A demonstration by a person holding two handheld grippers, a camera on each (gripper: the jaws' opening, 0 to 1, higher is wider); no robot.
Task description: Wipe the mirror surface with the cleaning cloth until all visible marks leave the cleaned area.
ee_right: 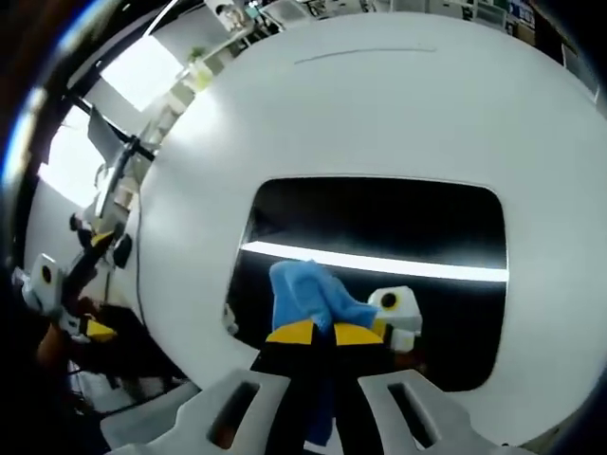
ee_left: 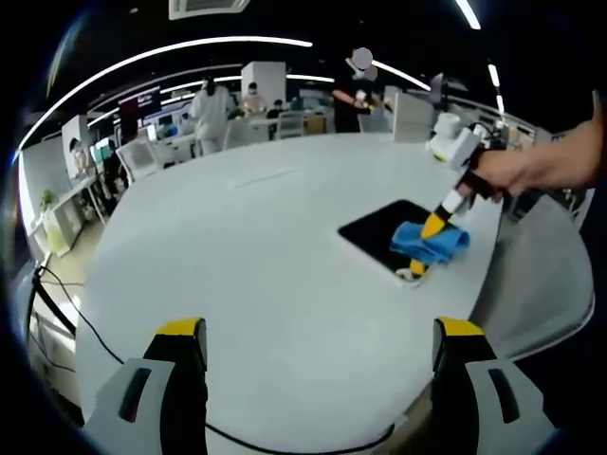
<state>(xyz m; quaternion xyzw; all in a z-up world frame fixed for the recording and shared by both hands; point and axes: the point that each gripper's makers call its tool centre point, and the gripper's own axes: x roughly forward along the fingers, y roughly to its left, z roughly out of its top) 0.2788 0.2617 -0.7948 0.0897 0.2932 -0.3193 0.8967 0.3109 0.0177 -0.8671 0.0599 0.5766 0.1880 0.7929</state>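
Midway, seemingly: the right tool (ee_right: 315, 334), clamped on the cloth (ee_right: 302, 292), pressed it against the mirror (ee_right: 379, 218) near the surface's (ee_left: 266, 246) right edge. Left tool (ee_left: 321, 343) gaped, idle; marks were indiscernible.

In the left gripper view the blue cleaning cloth (ee_left: 432, 243) covers the near corner of the mirror (ee_left: 379, 232), and the people at the far desks (ee_left: 285, 118) are too small to make out. In the right gripper view the right gripper (ee_right: 318, 334) hides the cloth's lower part, and the mirror's near edge is lost behind the fingers (ee_right: 294, 334). The left gripper (ee_right: 71, 294) is cut off by the frame edge, too blurred to read its fingers.
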